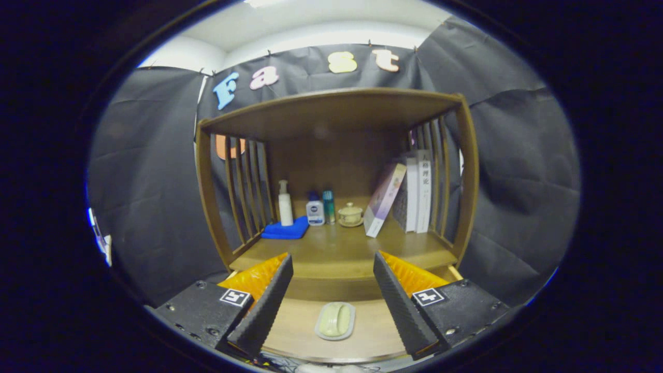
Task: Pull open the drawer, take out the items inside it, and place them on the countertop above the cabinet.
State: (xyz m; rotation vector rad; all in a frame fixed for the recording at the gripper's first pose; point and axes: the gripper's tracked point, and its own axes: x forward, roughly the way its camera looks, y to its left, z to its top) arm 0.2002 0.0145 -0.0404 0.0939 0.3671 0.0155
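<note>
The drawer [305,331] stands pulled out below the wooden countertop [336,254] of the cabinet. On the drawer's bottom lies a pale soap in an oval dish [335,320], between my two fingers and a little beneath them. My gripper [333,300] is open and hovers over the open drawer with nothing held; its fingers [267,305] spread wide on either side of the dish.
At the back of the countertop stand a white pump bottle [285,203] on a blue cloth [285,229], two small bottles [320,209] and a lidded cup [350,214]. Books [409,194] lean at the right. Slatted wooden sides and a top shelf [331,106] enclose it.
</note>
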